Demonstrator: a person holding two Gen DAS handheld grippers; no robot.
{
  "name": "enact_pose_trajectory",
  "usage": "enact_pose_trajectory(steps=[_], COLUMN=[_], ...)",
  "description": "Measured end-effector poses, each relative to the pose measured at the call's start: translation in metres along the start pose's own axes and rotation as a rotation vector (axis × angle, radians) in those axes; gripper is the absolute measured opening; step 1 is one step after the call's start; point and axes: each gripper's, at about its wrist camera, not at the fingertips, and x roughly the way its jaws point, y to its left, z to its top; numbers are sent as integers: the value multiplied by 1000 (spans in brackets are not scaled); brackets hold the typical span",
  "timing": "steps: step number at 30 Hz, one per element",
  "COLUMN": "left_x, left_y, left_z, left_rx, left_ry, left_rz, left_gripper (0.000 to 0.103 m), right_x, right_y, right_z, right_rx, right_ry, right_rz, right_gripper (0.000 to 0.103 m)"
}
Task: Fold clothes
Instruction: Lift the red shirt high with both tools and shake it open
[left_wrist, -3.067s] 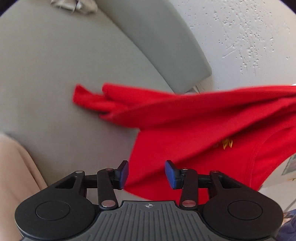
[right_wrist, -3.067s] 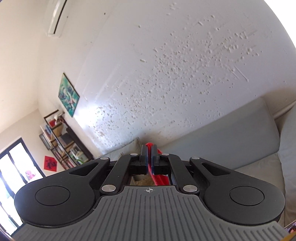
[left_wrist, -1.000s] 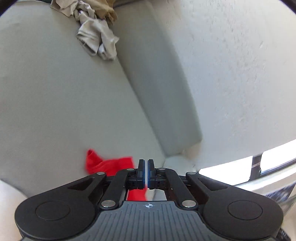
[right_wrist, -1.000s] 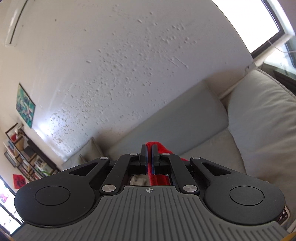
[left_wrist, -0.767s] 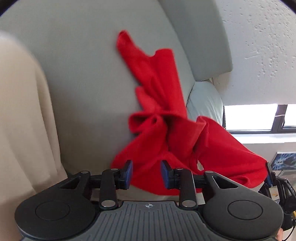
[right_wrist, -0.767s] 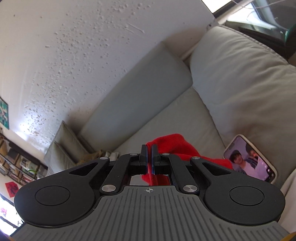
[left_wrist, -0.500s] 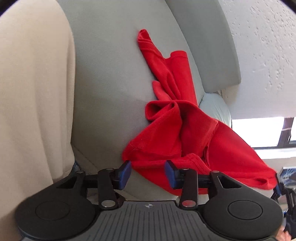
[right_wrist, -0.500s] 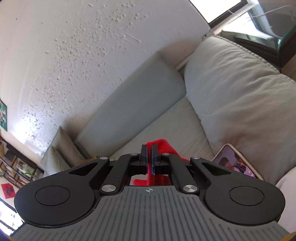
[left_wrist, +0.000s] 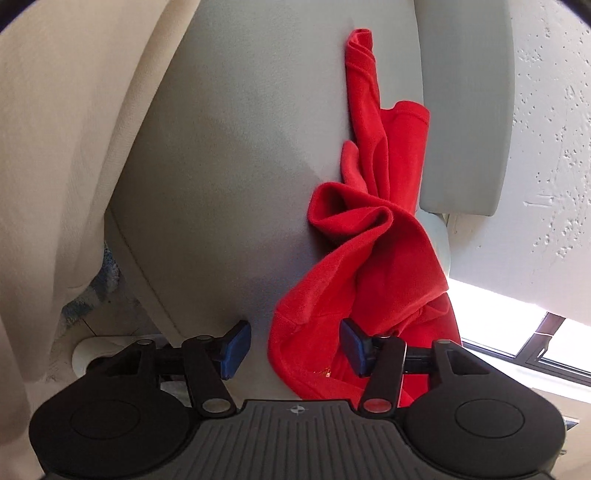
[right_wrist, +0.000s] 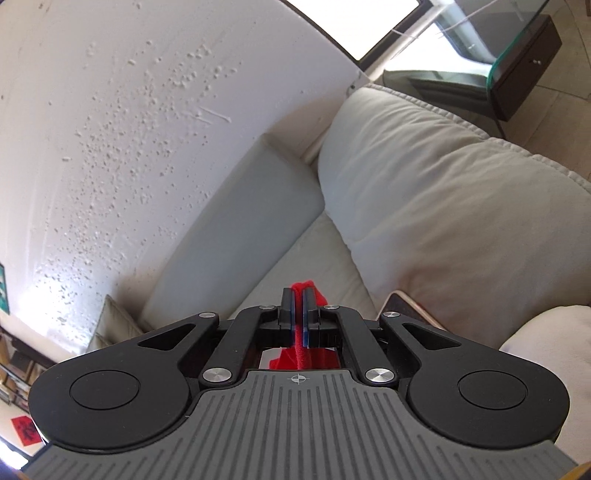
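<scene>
While the left gripper (left_wrist: 291, 345) stands wide open w/ nothing held, the red shirt (left_wrist: 373, 251) lies bunched on the grey sofa seat (left_wrist: 229, 155), its hem between the pads. Right wrist view: right gripper (right_wrist: 298, 325) pinched tight on red shirt (right_wrist: 300, 356) above the sofa.
</scene>
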Motion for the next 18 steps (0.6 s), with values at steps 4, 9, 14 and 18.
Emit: enact_pose_trajectory(steps=[4, 9, 14, 18], left_x=[8, -19, -74, -113], left_y=[-5, -50, -147, -236], left_z=[-7, -18, -20, -13], left_rx=[10, 195, 512, 649], left_ry=[40, -9, -189, -334], left_rz=[41, 1, -125, -190], left_gripper=[3, 0, 0, 0], right_x=[-5, 4, 38, 75], right_y=[-11, -27, -31, -4], right_z=[0, 1, 5, 20], right_rx=[19, 52, 34, 34], right_ry=[4, 40, 109, 134], right_rz=[-5, -43, -80, -34], right_gripper=[3, 3, 4, 3])
